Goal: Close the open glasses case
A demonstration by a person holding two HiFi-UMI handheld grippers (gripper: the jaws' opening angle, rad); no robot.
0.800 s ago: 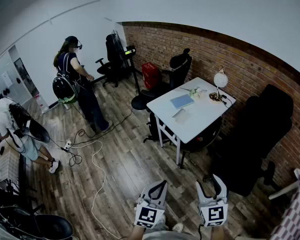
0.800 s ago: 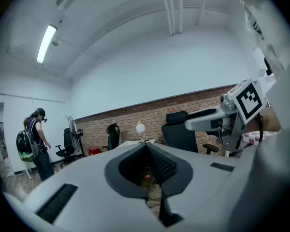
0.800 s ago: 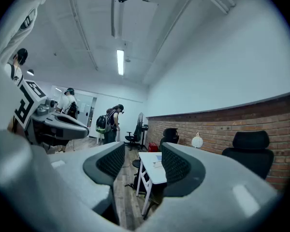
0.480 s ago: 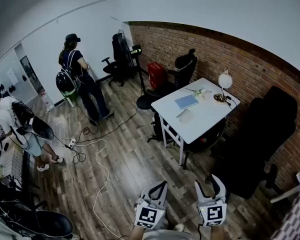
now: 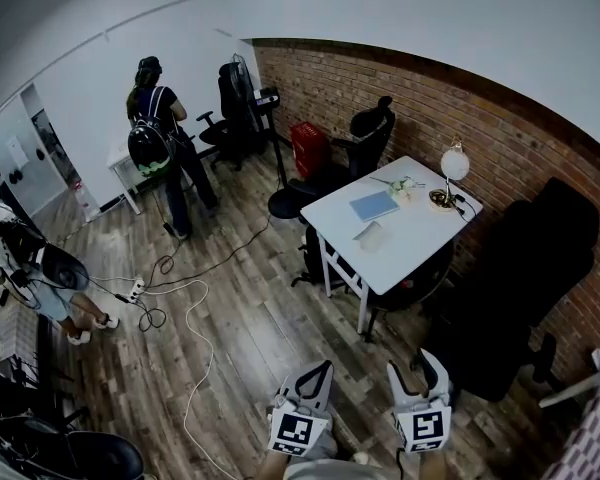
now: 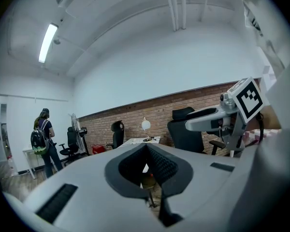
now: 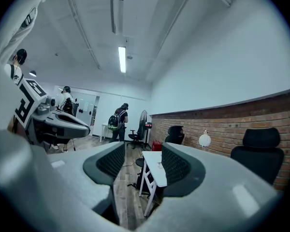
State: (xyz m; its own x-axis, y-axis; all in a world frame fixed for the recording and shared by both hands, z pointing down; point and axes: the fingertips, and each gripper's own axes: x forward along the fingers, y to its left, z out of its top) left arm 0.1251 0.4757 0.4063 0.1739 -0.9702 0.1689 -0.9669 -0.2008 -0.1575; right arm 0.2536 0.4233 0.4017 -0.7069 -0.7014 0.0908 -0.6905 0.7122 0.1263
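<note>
Far ahead stands a white table (image 5: 405, 248). On it lies a small pale grey object (image 5: 369, 235) that may be the glasses case; it is too small to tell whether it is open. Both grippers are held low at the bottom of the head view, well short of the table. My left gripper (image 5: 323, 369) is shut with nothing in it, its pads meeting in the left gripper view (image 6: 146, 149). My right gripper (image 5: 417, 368) is open and empty, and the table (image 7: 153, 170) shows through its gap (image 7: 137, 161).
A blue notebook (image 5: 370, 205), a round lamp (image 5: 453, 164) and small flowers (image 5: 400, 184) share the table. Black office chairs (image 5: 520, 278) stand along the brick wall (image 5: 500, 138). Cables (image 5: 185, 308) trail over the wooden floor. A person with a backpack (image 5: 158, 143) stands far left.
The person with the backpack has walked farther off toward the back left. The other person at the left edge has shifted left. Both grippers have kept their places and states.
</note>
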